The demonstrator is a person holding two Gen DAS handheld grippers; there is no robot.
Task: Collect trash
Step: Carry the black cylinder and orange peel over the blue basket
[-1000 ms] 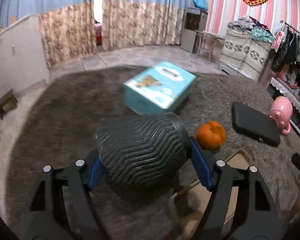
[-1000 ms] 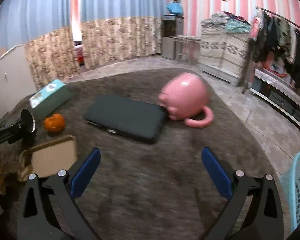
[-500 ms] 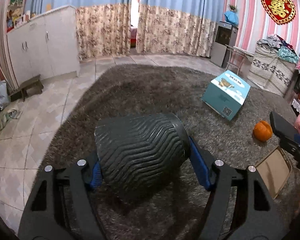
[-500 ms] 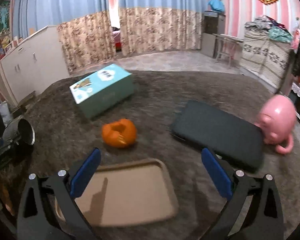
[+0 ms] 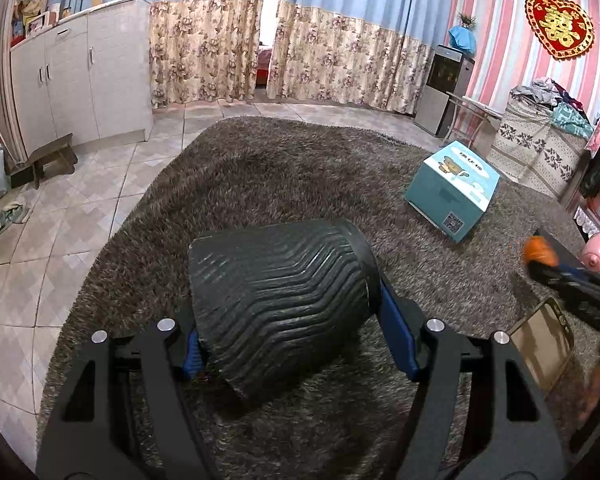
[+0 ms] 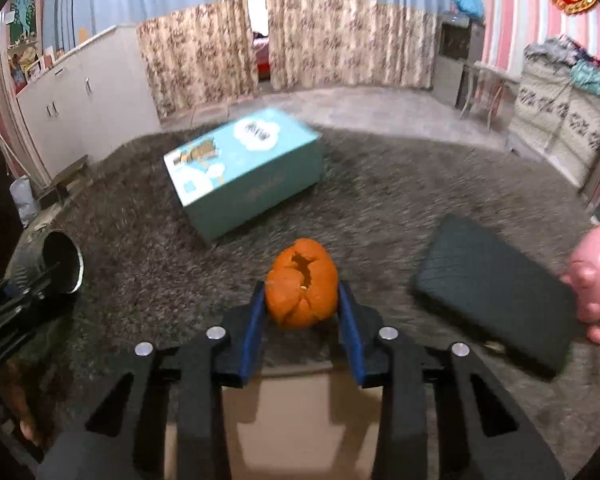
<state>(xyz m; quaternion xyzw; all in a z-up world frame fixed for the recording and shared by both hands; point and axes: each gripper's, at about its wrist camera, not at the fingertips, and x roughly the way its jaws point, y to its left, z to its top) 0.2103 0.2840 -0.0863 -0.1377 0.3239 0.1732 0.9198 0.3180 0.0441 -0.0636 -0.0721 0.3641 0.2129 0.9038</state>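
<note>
My left gripper (image 5: 288, 328) is shut on a black ribbed bin (image 5: 280, 292), held on its side above the grey shaggy carpet (image 5: 260, 168). The bin's open mouth shows in the right wrist view (image 6: 60, 260) at the far left. My right gripper (image 6: 302, 304) is shut on an orange peel (image 6: 302, 284), above a tan tray (image 6: 300, 412). The peel also shows at the right edge of the left wrist view (image 5: 540, 250), between the right gripper's fingers.
A teal cardboard box (image 6: 244, 172) lies on the carpet behind the peel. A flat black case (image 6: 496, 288) and a pink piggy bank (image 6: 598, 276) lie to the right. White cabinets (image 5: 80, 80) and tiled floor border the carpet on the left.
My right gripper swung left from the piggy bank to the peel and closed on it. My left gripper turned left with the bin still held.
</note>
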